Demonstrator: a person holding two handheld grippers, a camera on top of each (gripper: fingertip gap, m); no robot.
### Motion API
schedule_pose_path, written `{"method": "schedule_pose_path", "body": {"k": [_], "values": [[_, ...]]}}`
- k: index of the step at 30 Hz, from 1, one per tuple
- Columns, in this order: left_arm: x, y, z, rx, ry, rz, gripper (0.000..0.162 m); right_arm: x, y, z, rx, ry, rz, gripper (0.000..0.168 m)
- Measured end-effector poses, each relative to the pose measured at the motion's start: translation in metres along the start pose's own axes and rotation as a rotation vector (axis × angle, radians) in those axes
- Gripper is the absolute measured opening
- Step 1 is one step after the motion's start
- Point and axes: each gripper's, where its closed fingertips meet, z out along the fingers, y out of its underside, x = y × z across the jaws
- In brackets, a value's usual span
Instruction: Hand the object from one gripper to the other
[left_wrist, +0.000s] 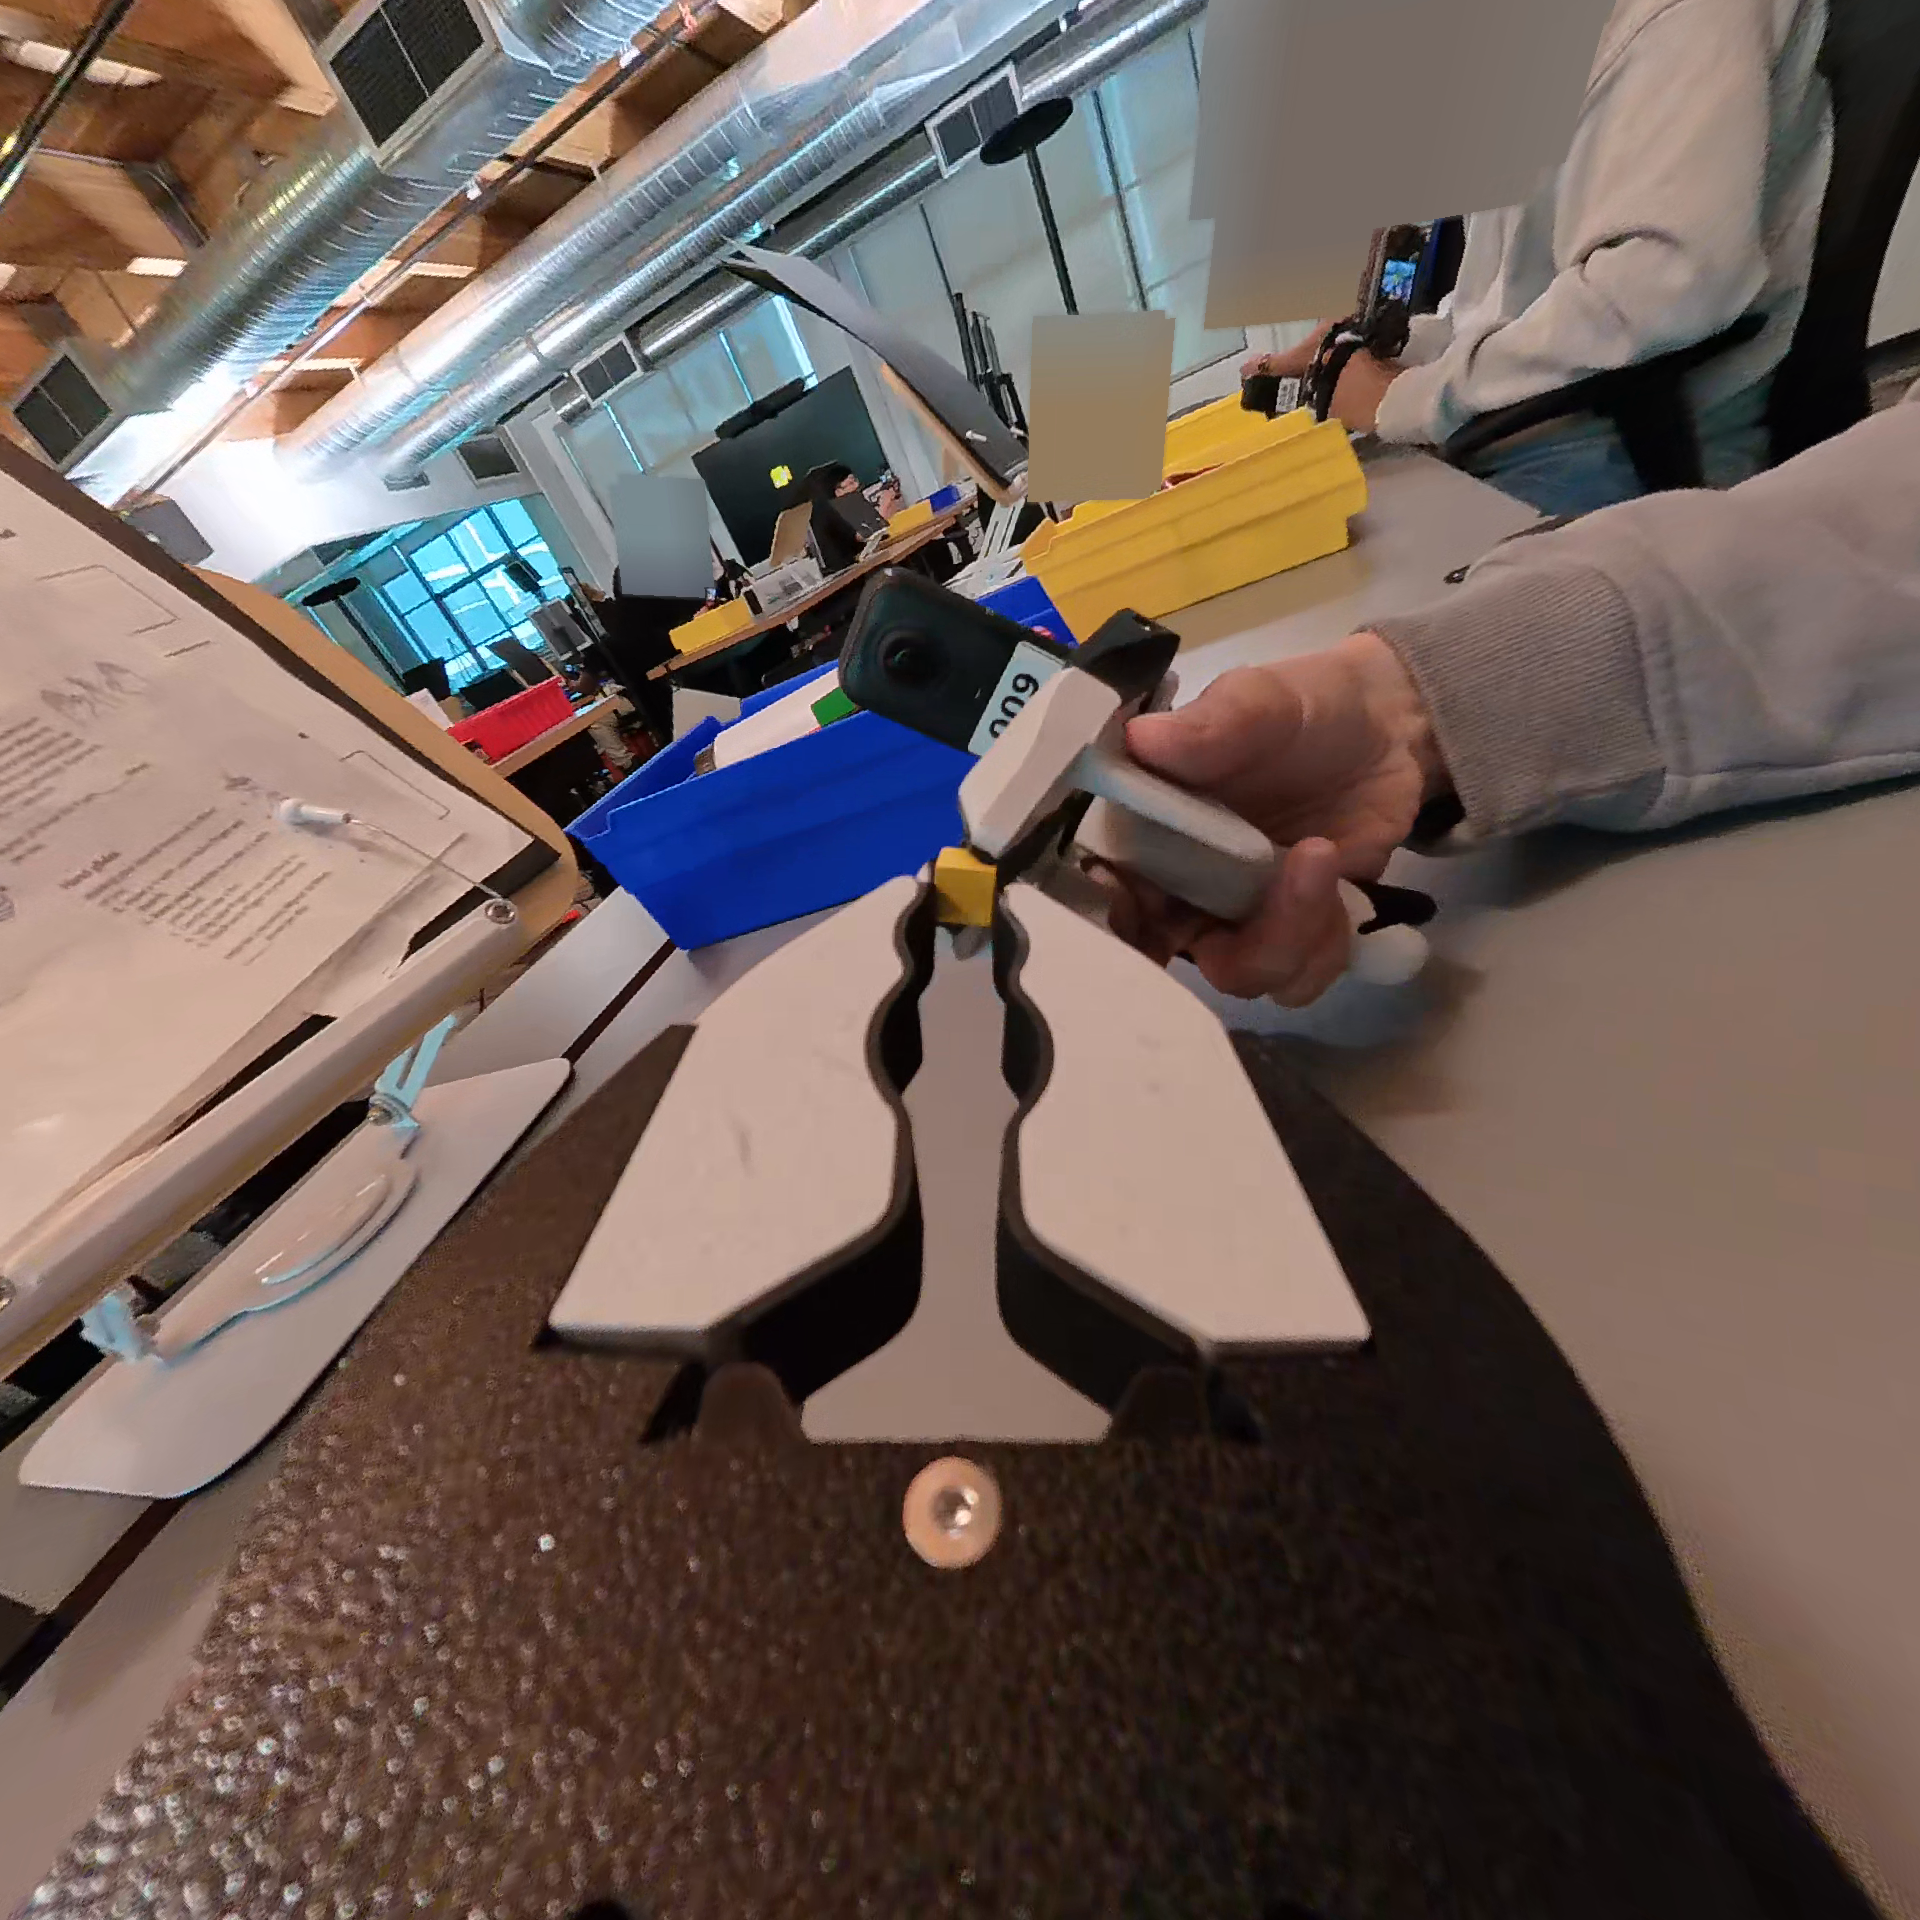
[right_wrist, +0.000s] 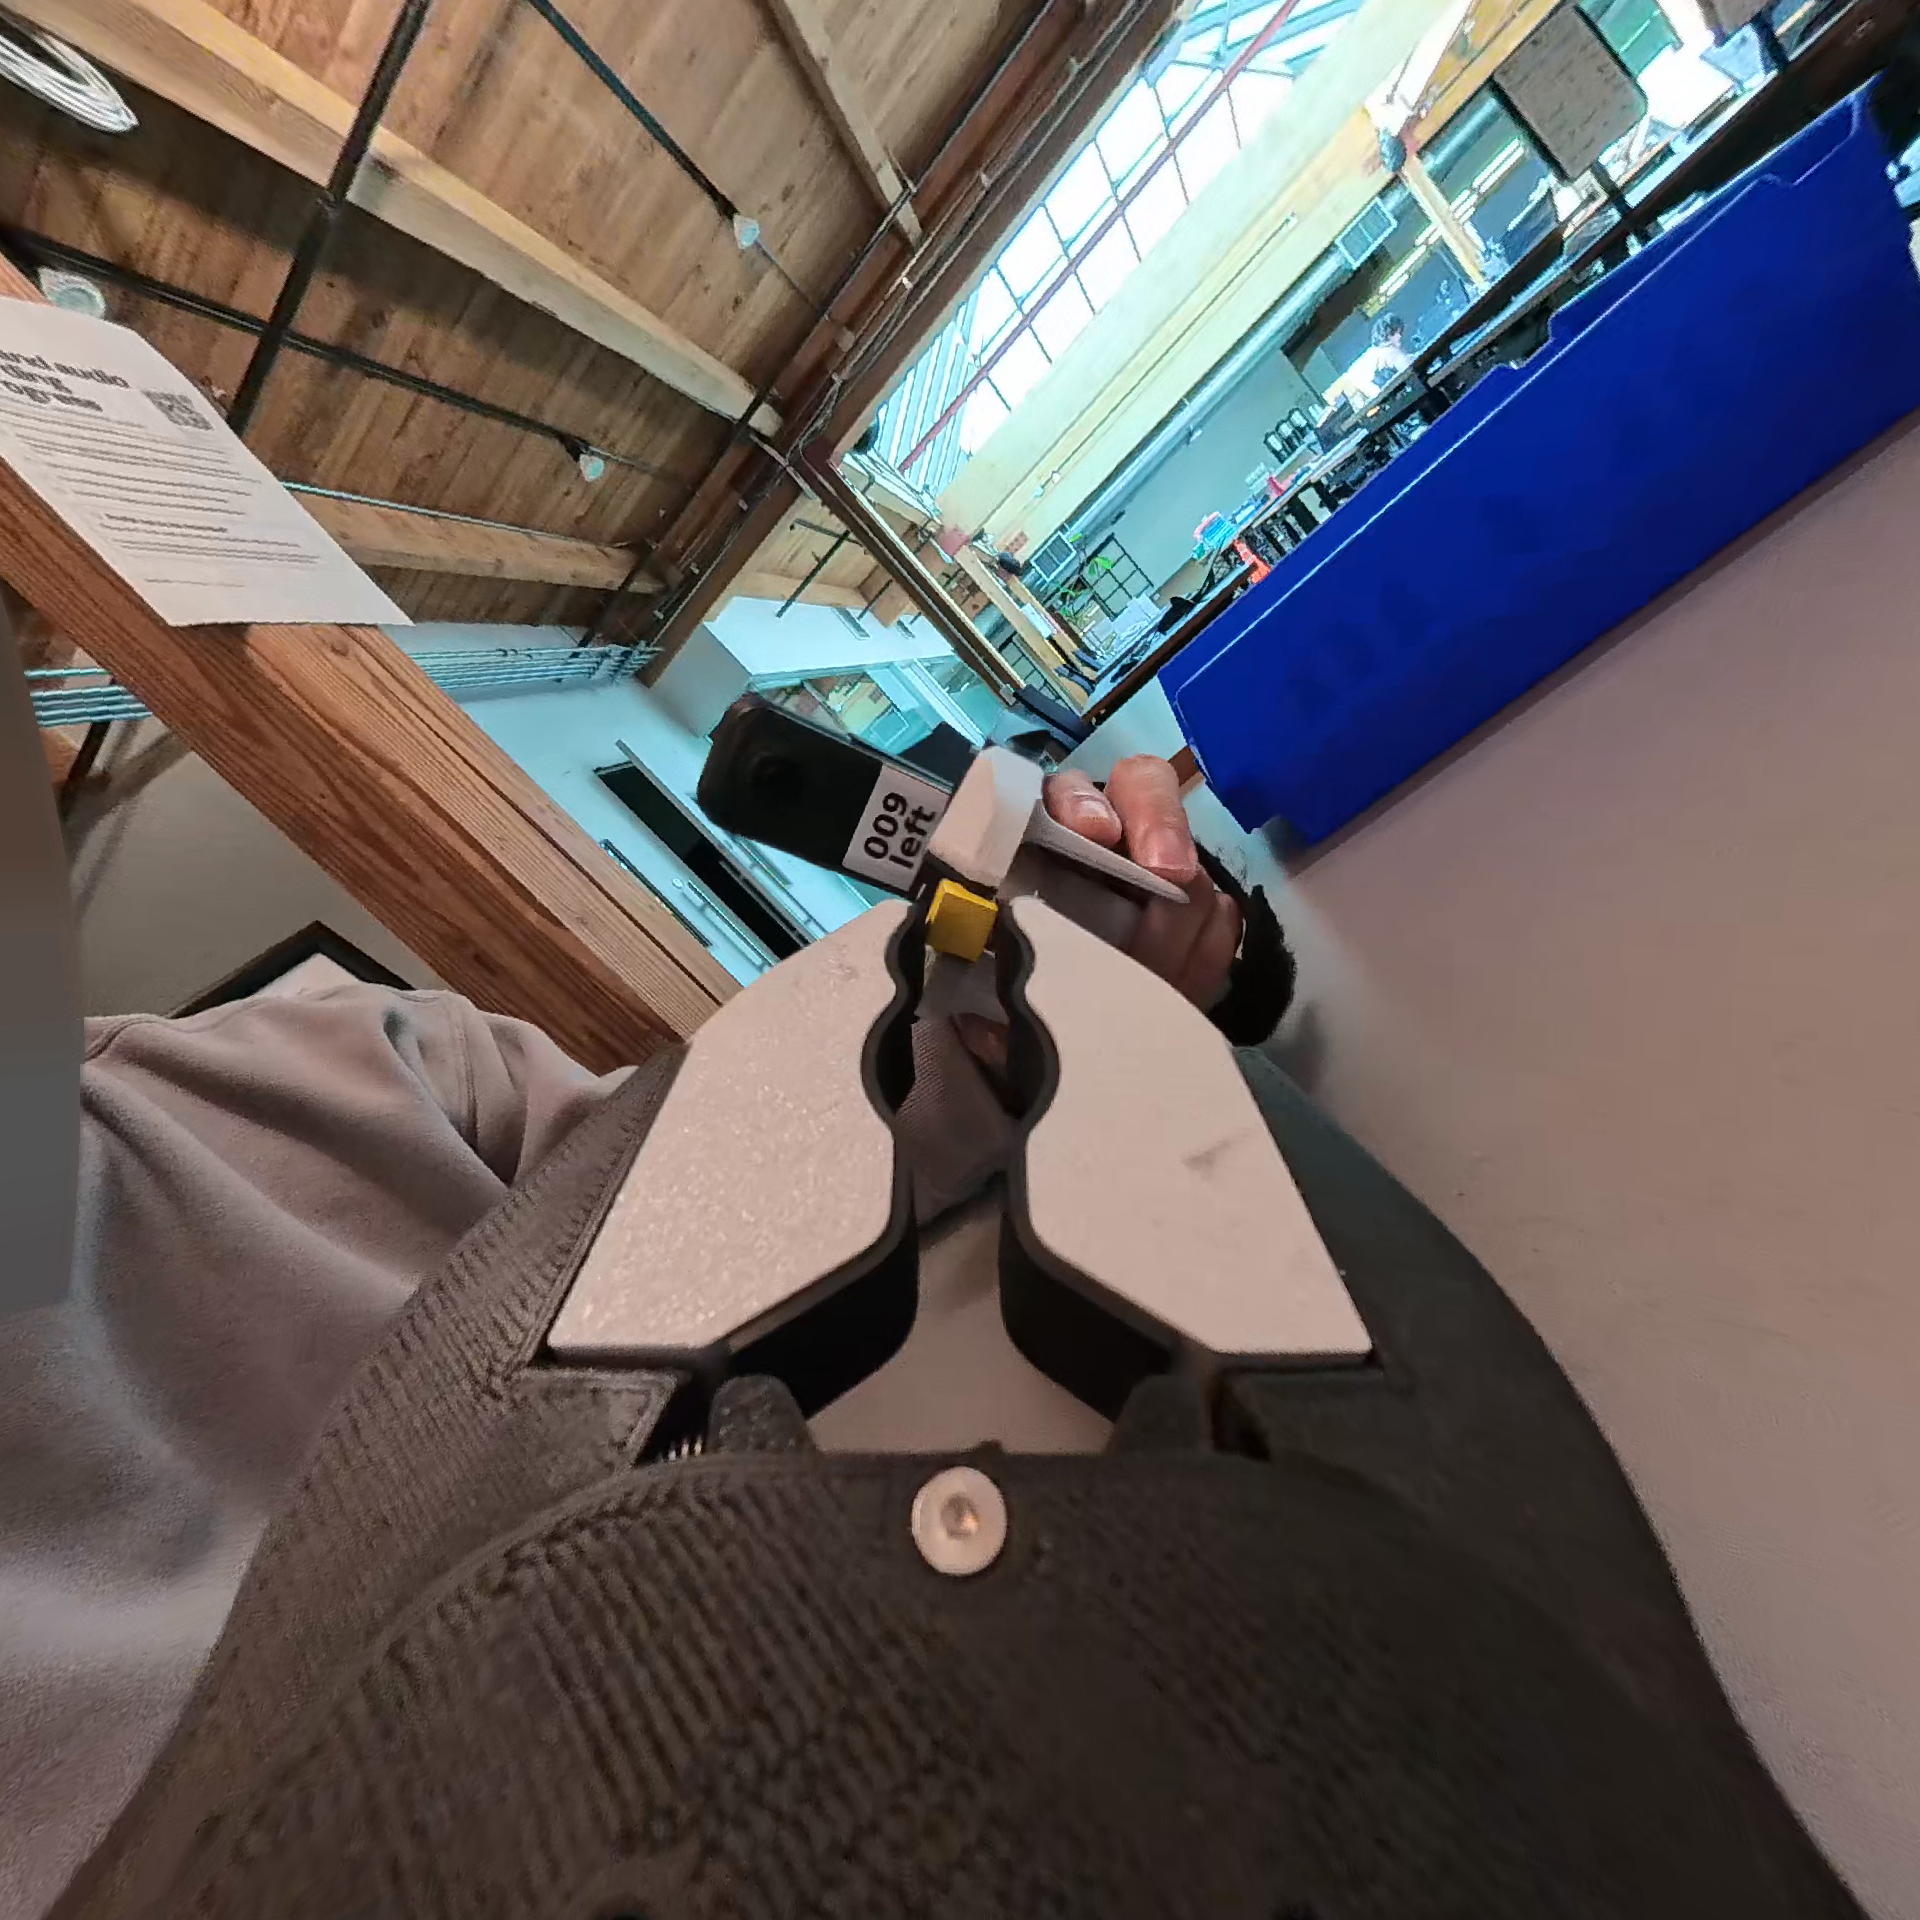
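Handover point: yellow block (left_wrist: 964, 886) pinched between left gripper (left_wrist: 961, 914) tips; right gripper (right_wrist: 961, 928) tips also pinch it (both grips overlap, so no drop).

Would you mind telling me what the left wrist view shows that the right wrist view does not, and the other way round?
Only the left wrist view: a yellow bin, a paper stand and a seated person's sleeve.

Only the right wrist view: a wooden beam bearing a sheet.

Both: the yellow block pinched at the tips of each view's own claw, the left claw and the right claw, with the other claw opposite, plus a blue bin on the table.
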Motion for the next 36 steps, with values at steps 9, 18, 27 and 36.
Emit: {"method": "schedule_pose_path", "body": {"k": [9, 18, 27, 36], "values": [[-0.010, 0.017, 0.003, -0.097, -0.074, -0.141, 0.019, 0.034, -0.012, -0.016, -0.133, 0.466, -0.634, 0.012], [-0.017, 0.038, 0.010, -0.206, -0.124, -0.637, 0.030, 0.046, -0.007, -0.019, -0.622, 0.927, -1.754, 0.011], [-0.009, 0.038, 0.012, -0.226, -0.063, -0.668, 0.010, 0.043, -0.002, -0.015, -0.678, 0.904, -1.862, 0.011], [-0.019, 0.005, -0.001, 0.054, 0.042, -0.718, 0.010, 0.008, -0.025, -0.010, -0.002, 0.421, -0.735, 0.037]]}}
